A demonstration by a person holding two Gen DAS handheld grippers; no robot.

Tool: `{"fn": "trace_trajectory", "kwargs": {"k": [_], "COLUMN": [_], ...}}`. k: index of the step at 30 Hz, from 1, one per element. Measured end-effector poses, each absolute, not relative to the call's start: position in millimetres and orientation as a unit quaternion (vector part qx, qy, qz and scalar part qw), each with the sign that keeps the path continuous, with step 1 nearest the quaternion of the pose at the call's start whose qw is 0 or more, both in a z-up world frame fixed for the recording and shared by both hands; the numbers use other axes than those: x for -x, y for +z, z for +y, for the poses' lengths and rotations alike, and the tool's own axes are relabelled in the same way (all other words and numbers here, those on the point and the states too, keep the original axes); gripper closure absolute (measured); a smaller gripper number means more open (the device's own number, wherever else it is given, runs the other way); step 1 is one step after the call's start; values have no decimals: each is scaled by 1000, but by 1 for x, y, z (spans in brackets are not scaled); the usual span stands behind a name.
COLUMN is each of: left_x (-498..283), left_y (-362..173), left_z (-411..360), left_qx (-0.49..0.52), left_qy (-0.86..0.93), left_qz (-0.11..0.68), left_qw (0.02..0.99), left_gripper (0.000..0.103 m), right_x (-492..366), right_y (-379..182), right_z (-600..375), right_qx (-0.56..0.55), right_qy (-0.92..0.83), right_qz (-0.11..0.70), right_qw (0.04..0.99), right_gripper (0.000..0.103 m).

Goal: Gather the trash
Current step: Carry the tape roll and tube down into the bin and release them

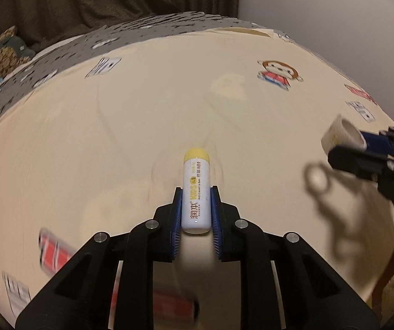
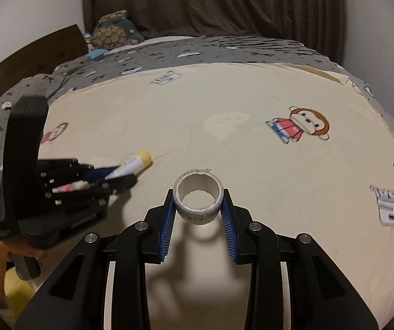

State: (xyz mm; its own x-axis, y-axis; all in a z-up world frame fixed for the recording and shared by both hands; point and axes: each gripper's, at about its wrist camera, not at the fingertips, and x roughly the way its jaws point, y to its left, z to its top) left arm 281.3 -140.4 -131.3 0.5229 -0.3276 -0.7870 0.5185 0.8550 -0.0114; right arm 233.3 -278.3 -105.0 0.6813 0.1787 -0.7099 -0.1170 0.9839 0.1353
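Lip-balm tube (image 1: pixel 196 192) — clamped in the left tool (image 1: pixel 196 202); right tool (image 2: pixel 198 202) grips a tape ring (image 2: pixel 198 196).

Dim warm light, blurred fisheye edges

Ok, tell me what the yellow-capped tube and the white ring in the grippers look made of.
Tube: likely plastic, glossy white with printed lettering and a smooth yellow cap; it shows a small highlight.
Ring: probably cardboard, an empty tape core; matte pale inner wall, rough speckled white outer face. Could be leftover tape.
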Motion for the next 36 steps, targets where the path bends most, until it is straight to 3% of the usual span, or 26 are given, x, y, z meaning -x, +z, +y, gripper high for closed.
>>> {"fn": "trace_trajectory", "kwargs": {"k": [21,36], "left_x": [-70,-12], "left_y": [-140,-252], "left_z": [-63,-72], "left_qx": [-61,-60], "left_qy": [-249,-271], "left_qz": [415,538], "left_qw": [873,796], "left_gripper": [85,85], "right_x": [-70,-17], "right_y": [-146,-249], "right_z": [-212,-207], "right_qx": [0,-10], "right_qy": [143,112], "right_qz": [431,543], "right_qw": [891,832], "right_gripper": [69,69]}}
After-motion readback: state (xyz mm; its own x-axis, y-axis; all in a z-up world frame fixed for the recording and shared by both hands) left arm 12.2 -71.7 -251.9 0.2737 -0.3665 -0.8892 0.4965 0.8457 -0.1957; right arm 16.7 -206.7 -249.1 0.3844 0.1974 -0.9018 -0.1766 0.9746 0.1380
